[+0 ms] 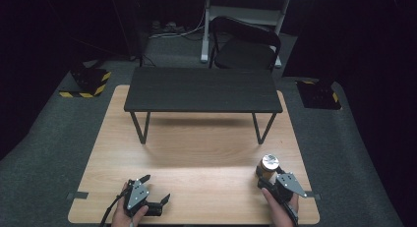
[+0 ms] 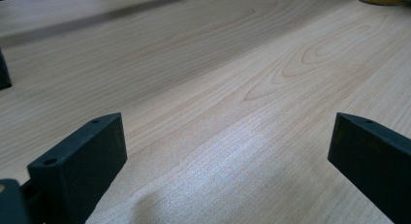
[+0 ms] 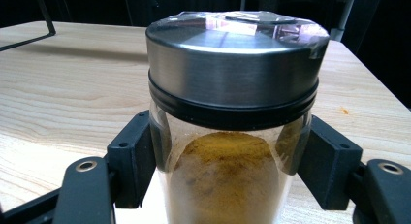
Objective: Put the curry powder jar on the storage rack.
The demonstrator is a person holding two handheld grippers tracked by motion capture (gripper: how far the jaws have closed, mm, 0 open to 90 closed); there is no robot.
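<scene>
Right up close, the right gripper (image 3: 228, 161) is clamped on a spice jar (image 3: 230, 136), one black pad pressed flat against the glass on each side, just below the lid. No gap on either side, that is a firm grasp. Between those fingers (image 3: 133, 156) the jar stands upright on the wooden table (image 3: 58, 98), its glass body about half full of yellow-brown powder, and a brushed metal lid (image 3: 232, 64) with a dark rim sits on top, well above the pads.

From the high view, the same jar (image 1: 268, 165) sits at the tip of the right gripper (image 1: 265, 180), close to the table's near right edge, with the person's right hand (image 1: 281, 207) behind it.

Over to the left gripper (image 1: 156, 188), and its jaws are spread wide, nothing between them but bare wood. Its fingers (image 2: 80, 161) hover low over the table, released, with the left hand (image 1: 127, 216) gripping the body at the near edge. The jar lies well apart from them, off towards the right.

Beyond both grippers, a small black bench (image 1: 202, 89) stands on the table's far half, and a black chair (image 1: 246, 45) sits behind that on the floor.
</scene>
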